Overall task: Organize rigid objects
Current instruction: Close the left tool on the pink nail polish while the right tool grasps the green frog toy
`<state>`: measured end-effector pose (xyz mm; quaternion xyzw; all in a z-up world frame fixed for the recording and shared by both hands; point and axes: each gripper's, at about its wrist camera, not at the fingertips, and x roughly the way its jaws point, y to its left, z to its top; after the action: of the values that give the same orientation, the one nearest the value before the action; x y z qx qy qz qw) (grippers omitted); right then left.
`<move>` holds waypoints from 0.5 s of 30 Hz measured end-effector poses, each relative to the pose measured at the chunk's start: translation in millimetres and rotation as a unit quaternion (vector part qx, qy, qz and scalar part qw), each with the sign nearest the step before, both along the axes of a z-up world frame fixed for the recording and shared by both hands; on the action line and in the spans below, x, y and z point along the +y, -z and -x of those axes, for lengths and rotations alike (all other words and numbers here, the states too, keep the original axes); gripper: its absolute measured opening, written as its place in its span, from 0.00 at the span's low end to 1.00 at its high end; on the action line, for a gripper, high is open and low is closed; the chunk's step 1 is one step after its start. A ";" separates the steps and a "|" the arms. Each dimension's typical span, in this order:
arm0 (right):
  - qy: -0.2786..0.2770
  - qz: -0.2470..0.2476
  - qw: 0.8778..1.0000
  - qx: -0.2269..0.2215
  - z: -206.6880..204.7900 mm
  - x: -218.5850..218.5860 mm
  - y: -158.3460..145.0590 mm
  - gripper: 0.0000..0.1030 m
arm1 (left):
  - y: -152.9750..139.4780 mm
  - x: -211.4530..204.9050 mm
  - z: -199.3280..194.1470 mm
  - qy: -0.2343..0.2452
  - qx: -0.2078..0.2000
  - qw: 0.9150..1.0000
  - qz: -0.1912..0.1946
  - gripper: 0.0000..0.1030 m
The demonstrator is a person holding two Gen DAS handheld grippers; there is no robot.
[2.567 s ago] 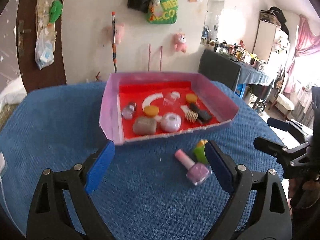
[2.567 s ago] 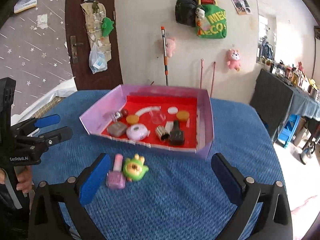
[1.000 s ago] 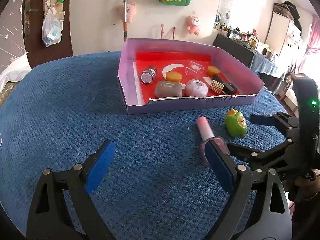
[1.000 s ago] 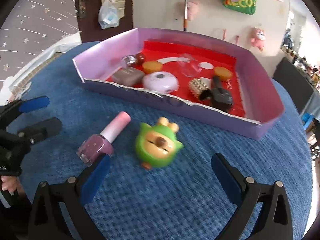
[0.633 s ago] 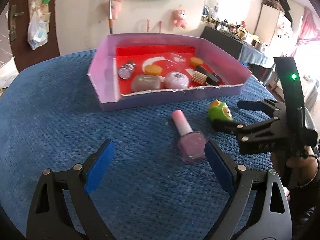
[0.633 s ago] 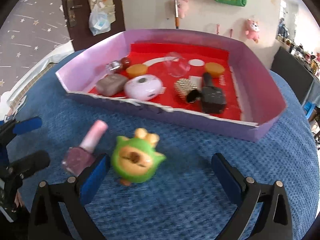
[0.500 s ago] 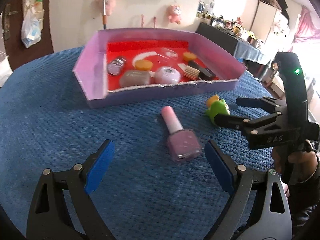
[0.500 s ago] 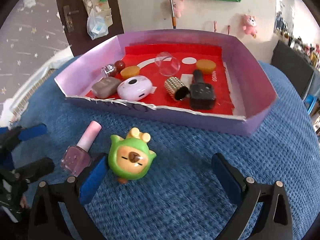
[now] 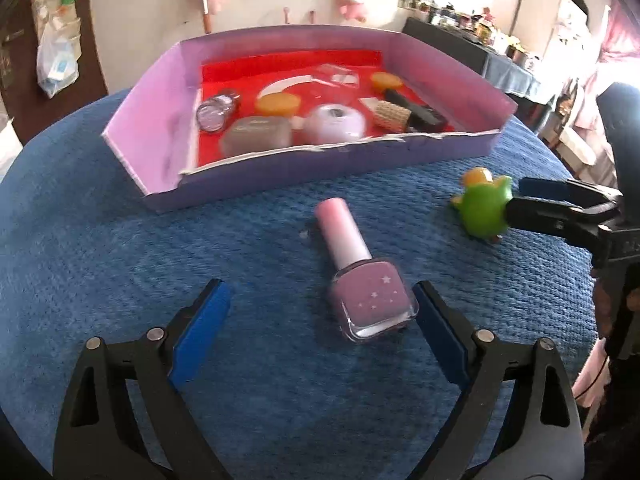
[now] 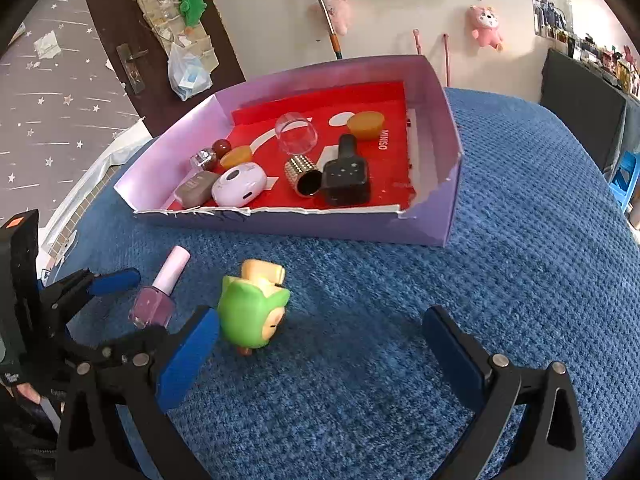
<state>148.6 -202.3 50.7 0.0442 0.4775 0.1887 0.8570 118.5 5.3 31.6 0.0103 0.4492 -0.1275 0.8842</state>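
The left gripper (image 9: pixel 320 320) stands with its jaws wide apart over the blue cloth (image 9: pixel 80 248), and the pink nail polish bottle (image 9: pixel 362 280) lies flat between them, cap toward the box; its glass body sits just beside the right-hand pad, and I cannot tell whether they touch. The right gripper (image 10: pixel 320 334) is spread wide too, with the green toy (image 10: pixel 252 314) just inside its left pad and nothing pressed on it.

From the left wrist the toy (image 9: pixel 482 208) is half hidden: only its back and yellow top show, and a black finger of the other gripper covers one edge. The right wrist view shows its face, and there the bottle (image 10: pixel 160 292) is partly cut off by the left gripper's fingers.

The purple box (image 9: pixel 160 136) with its red floor sits well behind both things. The right wrist view shows a dark red bead (image 10: pixel 221 147) and a clear dome (image 10: pixel 297 133) inside it; from the left wrist the bead is hidden and the dome is only a blurred glint. The black bottle (image 10: pixel 346 178) is plain there, foreshortened in the other view.
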 end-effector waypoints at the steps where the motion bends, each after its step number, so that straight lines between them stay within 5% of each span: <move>1: -0.001 -0.001 1.000 0.001 0.8 -1.8 0.4 1.00 | -0.4 3.4 0.5 -0.001 0.000 1.000 0.000 0.91; 15: -0.011 0.017 1.000 -0.005 1.2 16.9 1.0 1.00 | -9.6 4.3 -4.4 0.008 -0.020 1.000 -0.021 0.90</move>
<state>147.4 -185.4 49.6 0.0230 0.4768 0.1900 0.8579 122.9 9.6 41.2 0.0355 0.4342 -0.1250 0.8914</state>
